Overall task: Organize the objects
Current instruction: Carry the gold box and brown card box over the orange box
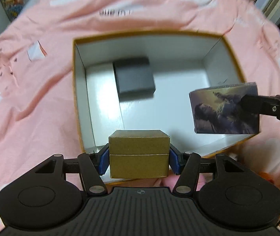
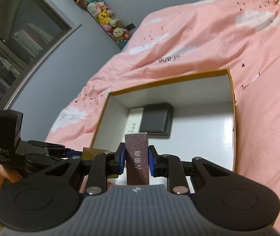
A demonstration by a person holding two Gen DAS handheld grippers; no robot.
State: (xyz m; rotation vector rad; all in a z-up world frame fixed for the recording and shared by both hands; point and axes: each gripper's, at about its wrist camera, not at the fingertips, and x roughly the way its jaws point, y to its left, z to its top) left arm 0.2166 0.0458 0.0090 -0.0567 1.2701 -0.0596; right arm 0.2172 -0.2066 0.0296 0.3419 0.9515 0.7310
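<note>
Two grippers, each holding a small box, hang over an open storage box on a pink bedspread.

The left gripper [image 1: 139,155] clamps a gold box [image 1: 139,153] between its blue pads, right above the near rim of the big open box [image 1: 77,90], which has an orange outside and white walls inside. The right gripper [image 2: 136,158] is closed tight on a thin dark purple box [image 2: 137,159] with printed characters on its narrow face; from the left wrist view the same box shows a picture on its broad side and hangs over the right part of the big box. A black box [image 1: 134,77] lies flat on the white floor inside, towards the far left corner. The pink bedspread [image 1: 31,78] with white clouds surrounds the big box on all sides.
</note>
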